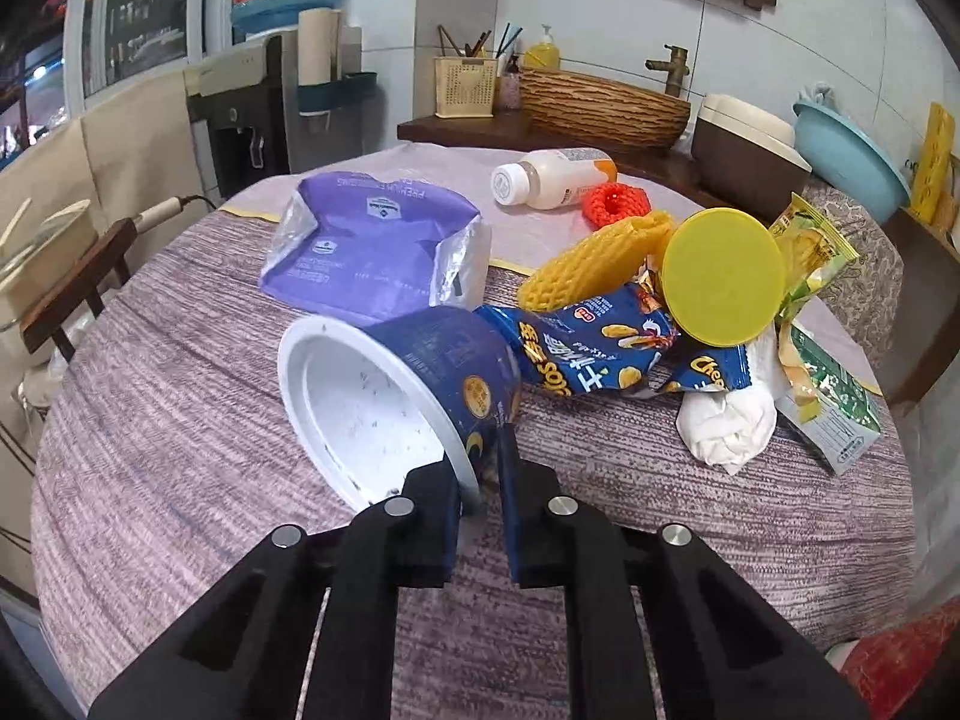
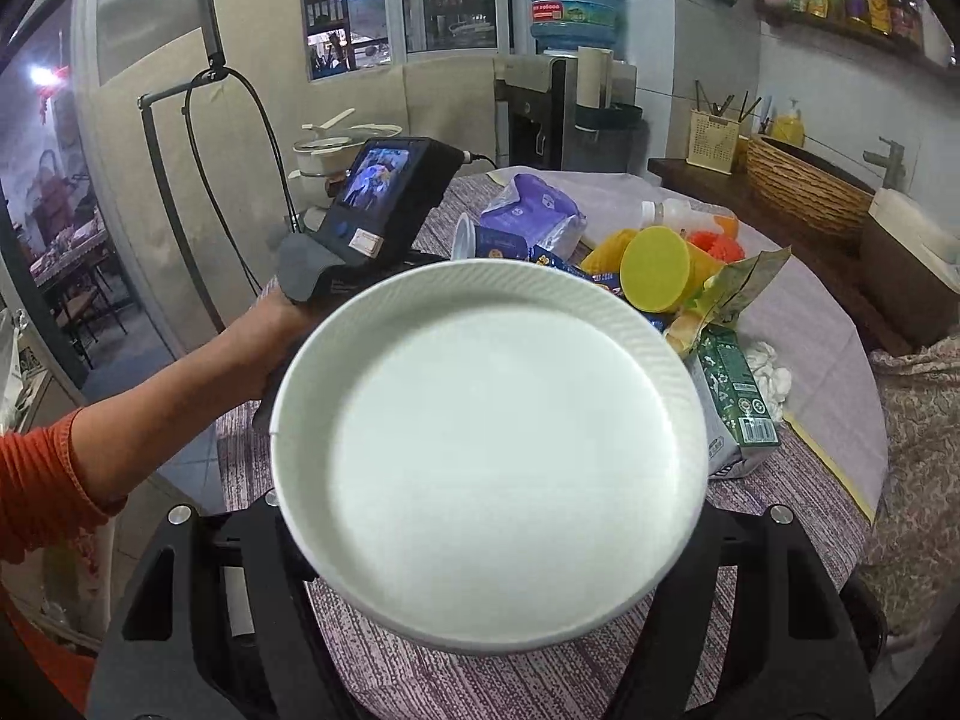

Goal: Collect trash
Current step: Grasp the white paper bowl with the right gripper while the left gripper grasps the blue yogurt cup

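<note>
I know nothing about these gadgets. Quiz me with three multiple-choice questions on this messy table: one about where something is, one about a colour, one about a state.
1. Where does the white bottle lie?
A. On the far side of the table, beside the orange net ring
B. Inside the blue cup
C. On the white plate

2. What colour is the round lid in the pile of wrappers?
A. Red
B. Yellow
C. Black

3. How is the blue cup placed?
A. Standing upright
B. Upside down on its rim
C. Tipped on its side, its rim pinched by the left gripper

Answers: 1 A, the bottle lies beyond the pile, next to the ring. 2 B, the disc is plain yellow in both views. 3 C, its white inside faces sideways and the two fingers close on the rim, one inside, one outside.
</note>
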Motion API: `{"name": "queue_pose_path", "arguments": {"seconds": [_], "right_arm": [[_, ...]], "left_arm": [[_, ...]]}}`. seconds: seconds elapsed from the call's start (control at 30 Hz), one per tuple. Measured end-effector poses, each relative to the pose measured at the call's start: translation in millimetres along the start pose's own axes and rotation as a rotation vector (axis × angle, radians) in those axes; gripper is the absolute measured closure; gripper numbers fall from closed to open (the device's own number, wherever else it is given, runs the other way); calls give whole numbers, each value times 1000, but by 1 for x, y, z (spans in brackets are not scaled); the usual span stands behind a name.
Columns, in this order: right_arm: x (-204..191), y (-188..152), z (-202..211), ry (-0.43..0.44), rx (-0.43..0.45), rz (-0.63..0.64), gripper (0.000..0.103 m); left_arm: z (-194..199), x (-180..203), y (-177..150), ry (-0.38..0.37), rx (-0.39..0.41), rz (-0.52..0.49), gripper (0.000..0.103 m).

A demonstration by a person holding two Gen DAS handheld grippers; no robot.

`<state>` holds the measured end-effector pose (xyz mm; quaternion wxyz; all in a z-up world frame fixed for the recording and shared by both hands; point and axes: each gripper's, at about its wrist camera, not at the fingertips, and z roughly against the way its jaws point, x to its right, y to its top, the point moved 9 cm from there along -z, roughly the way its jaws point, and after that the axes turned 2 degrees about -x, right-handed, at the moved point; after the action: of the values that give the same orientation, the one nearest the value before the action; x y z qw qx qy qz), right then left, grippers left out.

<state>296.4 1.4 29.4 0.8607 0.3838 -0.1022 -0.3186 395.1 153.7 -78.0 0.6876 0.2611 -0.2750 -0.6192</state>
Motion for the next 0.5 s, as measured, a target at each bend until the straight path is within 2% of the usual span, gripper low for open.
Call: {"name": "queue_pose_path", "arguments": {"seconds": [0.3,0.5], "right_arm": [[3,-5,10,41,74,-72,32],[4,-19,19,32,102,-92,32]], "left_arm": [[63,-6,-13,29,113,21,94],[111,15,-36,-30,171,33,94]]}}
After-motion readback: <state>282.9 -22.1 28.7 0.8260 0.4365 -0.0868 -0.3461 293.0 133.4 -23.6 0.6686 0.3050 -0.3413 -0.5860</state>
